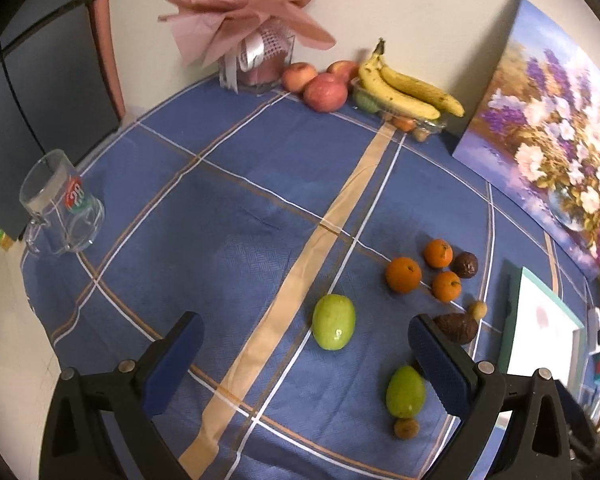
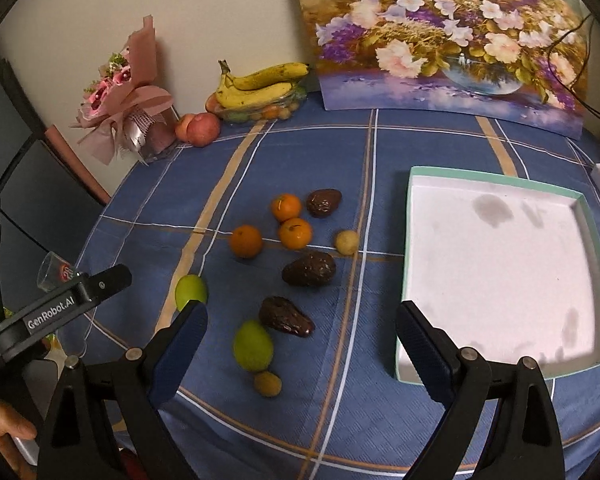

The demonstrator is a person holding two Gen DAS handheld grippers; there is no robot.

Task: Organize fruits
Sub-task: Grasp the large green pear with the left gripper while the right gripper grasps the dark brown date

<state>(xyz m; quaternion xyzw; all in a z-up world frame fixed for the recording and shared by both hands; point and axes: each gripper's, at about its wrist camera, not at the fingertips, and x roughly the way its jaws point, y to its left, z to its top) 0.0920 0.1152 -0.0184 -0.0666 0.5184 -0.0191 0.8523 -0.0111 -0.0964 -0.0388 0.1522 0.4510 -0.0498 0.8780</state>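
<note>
Both my left gripper (image 1: 304, 356) and right gripper (image 2: 300, 344) hang spread wide, holding nothing. Closing carelessly on a green fruit (image 1: 334, 322) could roll it into the oranges (image 1: 403, 275) (they sit close together), scattering them away from the tray (image 2: 412, 280).

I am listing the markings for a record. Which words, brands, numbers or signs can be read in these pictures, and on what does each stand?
"GenRobot.AI": white letters on the black body of the left gripper, seen from the right wrist.
Red and green print on the glass mug: blurred, not readable.
White print at the left edge of the right wrist view: too small to read.
No other text is visible.
</note>
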